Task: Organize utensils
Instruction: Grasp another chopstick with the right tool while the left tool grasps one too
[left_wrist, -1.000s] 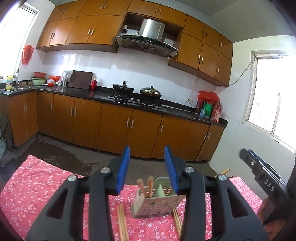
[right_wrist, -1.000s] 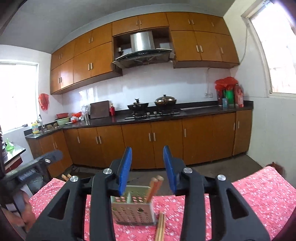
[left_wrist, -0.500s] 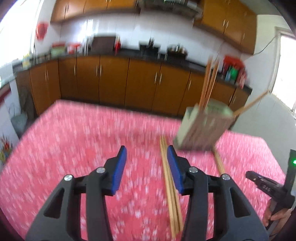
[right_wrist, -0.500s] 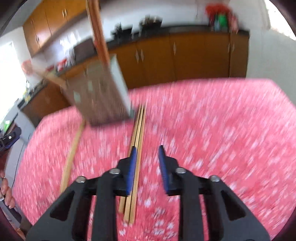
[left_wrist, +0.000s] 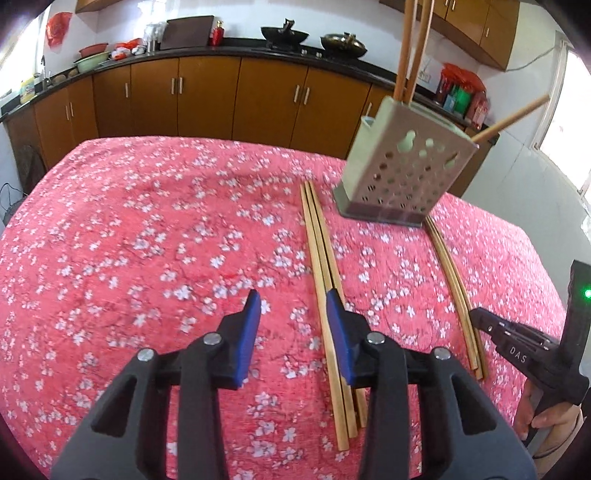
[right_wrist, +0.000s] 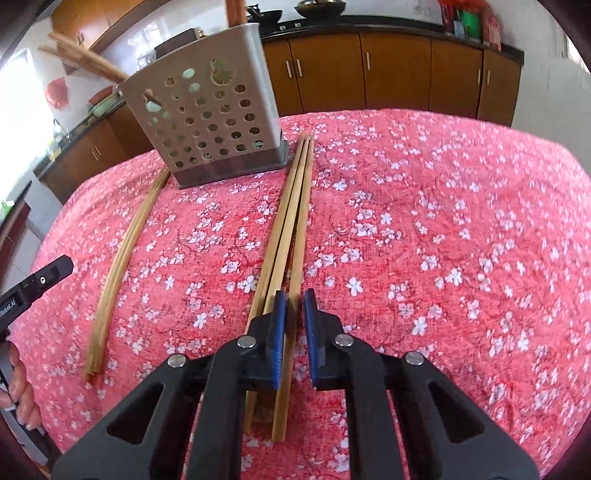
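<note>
Both grippers had dropped from kitchen-facing to low over the pink floral-cloth bench (left_wrist: 147, 229). I saw my left gripper (left_wrist: 291, 332) spread wide beside a bundle of wooden chopsticks (left_wrist: 321, 258). Right gripper (right_wrist: 294, 332) narrowed around another chopstick bundle (right_wrist: 291, 206), not pinching. Perforated grey utensil holder (right_wrist: 210, 122) stood behind, sticks inside.

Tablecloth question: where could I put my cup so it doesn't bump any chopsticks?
Bare pink tablecloth lies wide open beyond the chopstick bundle, away from the holder. It's crowded between that bundle, the holder and the second chopstick bundle.
</note>
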